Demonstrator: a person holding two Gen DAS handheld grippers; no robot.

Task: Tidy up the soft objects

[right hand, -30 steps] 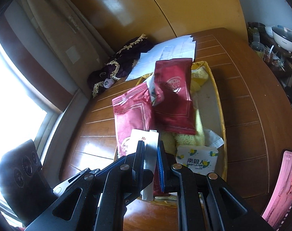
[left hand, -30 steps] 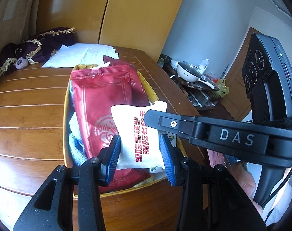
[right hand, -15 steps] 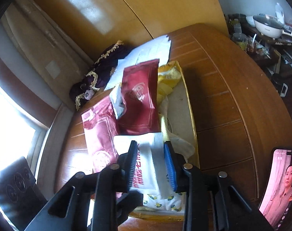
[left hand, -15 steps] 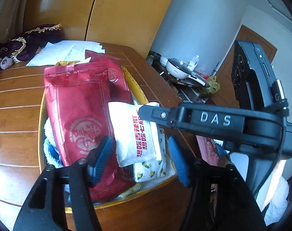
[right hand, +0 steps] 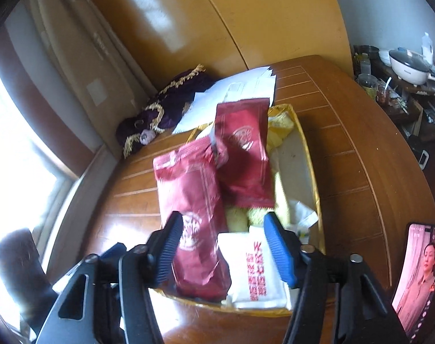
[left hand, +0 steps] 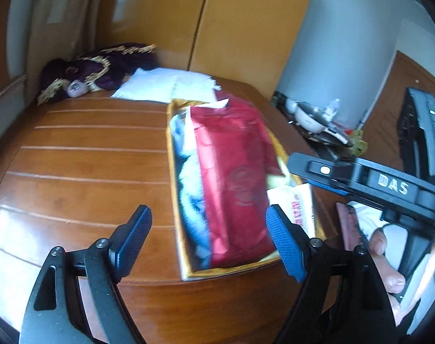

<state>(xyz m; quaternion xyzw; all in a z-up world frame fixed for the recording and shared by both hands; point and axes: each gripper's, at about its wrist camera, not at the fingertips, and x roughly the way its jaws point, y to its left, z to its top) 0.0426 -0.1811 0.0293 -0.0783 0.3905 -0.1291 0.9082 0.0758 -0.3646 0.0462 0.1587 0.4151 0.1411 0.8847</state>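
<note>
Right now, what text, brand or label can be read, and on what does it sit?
"DAS": on the right gripper's black body.
Red characters on the white packet: too blurred to read.
Round emblem on the red pouch: unreadable.
Phone: no legible text.

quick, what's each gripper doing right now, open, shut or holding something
Left gripper: open, holding nothing.
Right gripper: open, holding nothing; the white packet lies in the basket below.
</note>
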